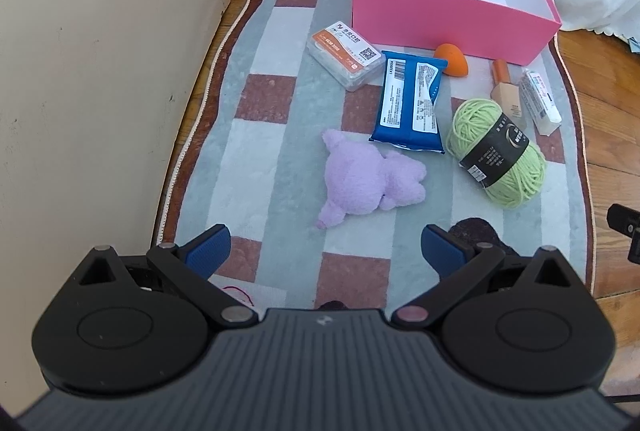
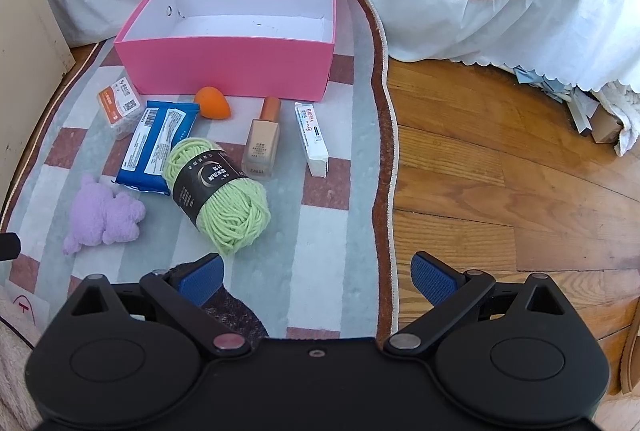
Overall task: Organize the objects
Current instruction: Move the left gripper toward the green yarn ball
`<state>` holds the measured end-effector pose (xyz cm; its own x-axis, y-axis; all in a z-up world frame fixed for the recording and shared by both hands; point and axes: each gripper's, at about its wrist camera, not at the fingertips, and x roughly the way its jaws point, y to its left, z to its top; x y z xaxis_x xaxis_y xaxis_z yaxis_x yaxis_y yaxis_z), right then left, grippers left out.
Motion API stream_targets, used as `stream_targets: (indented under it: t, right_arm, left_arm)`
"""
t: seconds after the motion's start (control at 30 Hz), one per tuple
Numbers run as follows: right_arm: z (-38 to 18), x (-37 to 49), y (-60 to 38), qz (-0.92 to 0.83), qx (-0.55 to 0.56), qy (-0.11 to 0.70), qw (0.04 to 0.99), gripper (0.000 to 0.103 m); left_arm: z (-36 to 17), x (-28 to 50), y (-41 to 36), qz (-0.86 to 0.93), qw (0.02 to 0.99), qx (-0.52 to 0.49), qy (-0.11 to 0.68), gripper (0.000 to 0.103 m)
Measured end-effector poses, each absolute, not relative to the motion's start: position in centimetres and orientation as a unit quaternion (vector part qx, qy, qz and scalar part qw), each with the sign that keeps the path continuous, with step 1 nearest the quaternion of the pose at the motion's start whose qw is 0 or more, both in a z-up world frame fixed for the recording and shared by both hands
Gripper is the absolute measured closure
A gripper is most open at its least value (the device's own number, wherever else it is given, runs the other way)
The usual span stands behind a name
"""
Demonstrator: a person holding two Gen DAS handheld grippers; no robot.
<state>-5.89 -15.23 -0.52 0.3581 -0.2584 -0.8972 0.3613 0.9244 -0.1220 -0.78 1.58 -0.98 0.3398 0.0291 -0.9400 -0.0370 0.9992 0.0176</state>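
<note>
Both hand-held grippers hang wide and empty: my left one (image 1: 325,251) has the purple plush toy (image 1: 366,179) just ahead; the pink box (image 1: 448,27) lies beyond it.

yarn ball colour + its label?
Light green yarn ball with a black paper label wrapped around it; clearest in the right wrist view.

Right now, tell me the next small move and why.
Probably lower the left hand-held gripper onto the purple plush toy. It lies nearest, just ahead of the wide-open jaws, and the pink box beyond stands empty with every item still on the rug.
</note>
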Motion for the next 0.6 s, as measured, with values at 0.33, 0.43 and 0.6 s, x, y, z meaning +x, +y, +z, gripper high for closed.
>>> stream_targets:
  t: [0.33,0.43,0.6]
  right_arm:
    - [-0.2,-6.1,-14.4,-0.170,0.039,0.533,0.828,0.002]
    - [0.2,-5.9,-14.2,-0.165,0.034,0.531,0.830,0.002]
    - [0.2,-5.6,-14.4,-0.164,0.027,0.531,0.831,0.002]
  left_arm:
    - [-1.1,-0.3,1.4,0.002,0.817,-0.013,0.577,0.000]
    - [-1.0,0.3,1.4,0.004,0.817,-0.013,0.576,0.000]
    - [-0.9,1.0,1.4,0.002,0.817,-0.022,0.576,0.000]
